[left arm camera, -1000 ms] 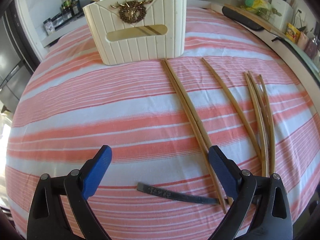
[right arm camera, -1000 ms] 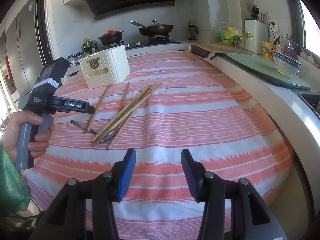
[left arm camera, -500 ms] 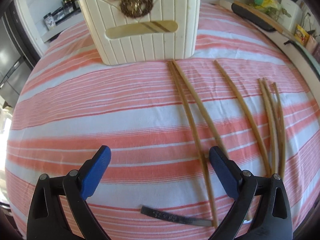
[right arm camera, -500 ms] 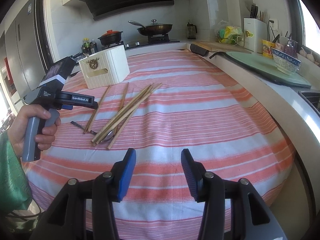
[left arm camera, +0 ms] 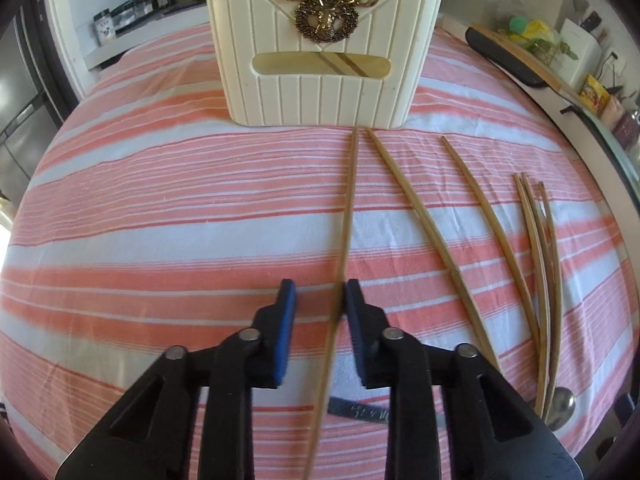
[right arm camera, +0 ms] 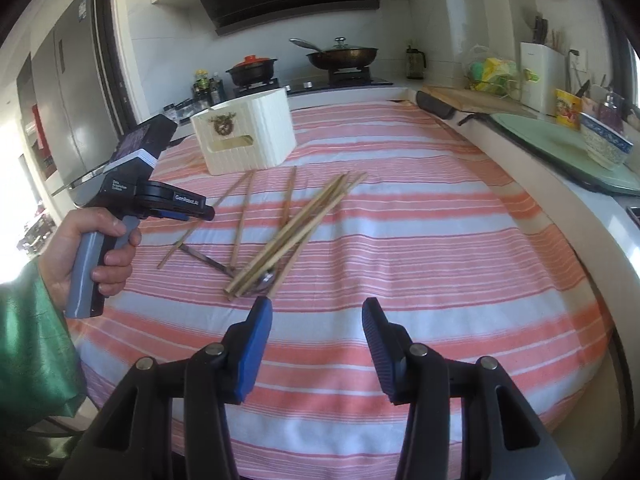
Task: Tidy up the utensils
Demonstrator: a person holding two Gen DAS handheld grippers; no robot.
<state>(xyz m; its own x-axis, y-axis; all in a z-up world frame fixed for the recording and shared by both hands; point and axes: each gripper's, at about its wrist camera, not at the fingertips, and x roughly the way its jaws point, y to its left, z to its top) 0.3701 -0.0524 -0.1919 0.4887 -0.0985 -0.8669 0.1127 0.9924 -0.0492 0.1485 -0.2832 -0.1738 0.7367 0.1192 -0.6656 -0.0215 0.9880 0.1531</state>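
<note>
My left gripper [left arm camera: 318,300] has its jaws narrowed around one wooden chopstick [left arm camera: 347,216]; the stick touches the right pad, with a gap at the left pad. Several more chopsticks [left arm camera: 492,228] lie on the striped cloth to the right. A metal spoon [left arm camera: 560,402] lies under them. The cream utensil holder [left arm camera: 320,64] with a gold deer emblem stands behind. My right gripper [right arm camera: 316,320] is open and empty, above the cloth in front of the chopstick pile [right arm camera: 296,232]. The left gripper [right arm camera: 180,206] shows in the right wrist view too.
A striped cloth [right arm camera: 420,240] covers the table. A stove with a pot [right arm camera: 252,70] and a pan [right arm camera: 344,54] stands at the back. A green tray [right arm camera: 560,148] with a bowl [right arm camera: 604,146] lies on the counter at right. A fridge [right arm camera: 72,100] stands at left.
My left gripper moved forward toward the holder and its jaws closed in from wide open around one chopstick, which has swung away from its neighbour. The right gripper has barely moved.
</note>
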